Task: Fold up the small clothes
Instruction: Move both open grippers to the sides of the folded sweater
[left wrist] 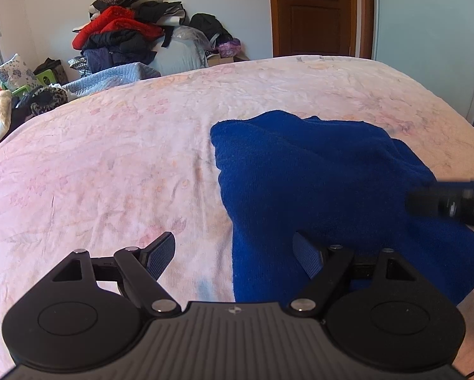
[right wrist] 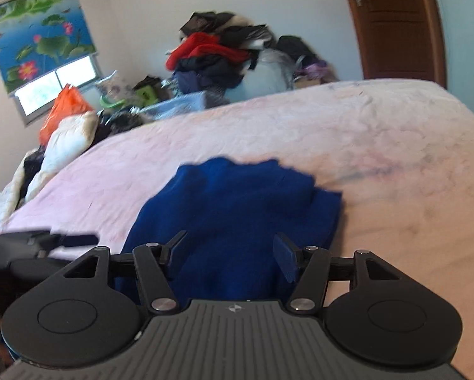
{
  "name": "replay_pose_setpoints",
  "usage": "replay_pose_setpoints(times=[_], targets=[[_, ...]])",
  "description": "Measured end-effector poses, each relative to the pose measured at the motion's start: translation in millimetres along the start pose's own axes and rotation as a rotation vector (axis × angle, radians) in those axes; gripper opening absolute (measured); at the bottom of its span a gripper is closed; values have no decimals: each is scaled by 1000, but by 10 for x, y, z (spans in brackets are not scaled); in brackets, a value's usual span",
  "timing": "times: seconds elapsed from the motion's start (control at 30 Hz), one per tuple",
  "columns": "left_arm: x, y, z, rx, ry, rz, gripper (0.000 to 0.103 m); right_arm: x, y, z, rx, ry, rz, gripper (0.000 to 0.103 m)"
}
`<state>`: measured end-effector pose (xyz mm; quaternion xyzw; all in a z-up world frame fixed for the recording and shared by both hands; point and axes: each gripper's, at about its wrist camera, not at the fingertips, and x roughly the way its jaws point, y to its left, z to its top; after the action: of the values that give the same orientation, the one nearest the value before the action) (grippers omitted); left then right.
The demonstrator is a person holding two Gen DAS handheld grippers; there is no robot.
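Note:
A blue knitted garment [left wrist: 325, 183] lies folded over on the pink flowered bedspread [left wrist: 110, 164]. My left gripper [left wrist: 233, 255] is open at the garment's near left edge: one finger [left wrist: 161, 253] is over bare bedspread and the other [left wrist: 306, 258] over blue cloth. At the right edge of the left wrist view my right gripper [left wrist: 452, 205] shows as a dark blur over the garment. In the right wrist view the right gripper [right wrist: 230, 255] stands open just above the garment [right wrist: 237, 209], with nothing pinched. The left gripper [right wrist: 62, 240] appears at the left of that view.
Beyond the bed's far edge there is a heap of clothes [left wrist: 123, 31] with a red item on top. A brown door [left wrist: 316, 12] stands at the back right. An orange bag [right wrist: 66, 107] and a white quilt [right wrist: 62, 145] lie under the window with the lotus blind [right wrist: 40, 34].

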<state>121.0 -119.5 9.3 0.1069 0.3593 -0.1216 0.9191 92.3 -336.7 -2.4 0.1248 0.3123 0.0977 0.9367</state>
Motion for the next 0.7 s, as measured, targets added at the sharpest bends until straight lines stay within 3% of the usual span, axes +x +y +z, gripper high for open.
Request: replay_pose_setpoints(times=[0.13, 0.2, 0.37, 0.57, 0.7], targets=[[13, -11, -12, 5, 3, 2, 82, 102, -98, -171, 18, 33, -88, 65], [21, -15, -22, 9, 1, 13, 84, 82, -143, -204, 59, 30, -86, 71], [-3, 15, -13, 3, -12, 0, 84, -55, -219, -251, 115, -27, -44, 71], [-9, 261, 129, -47, -39, -102, 85, -87, -481, -208, 214, -44, -24, 81], [225, 528, 302, -136, 14, -233, 85, 39, -636, -162, 250, -17, 30, 85]])
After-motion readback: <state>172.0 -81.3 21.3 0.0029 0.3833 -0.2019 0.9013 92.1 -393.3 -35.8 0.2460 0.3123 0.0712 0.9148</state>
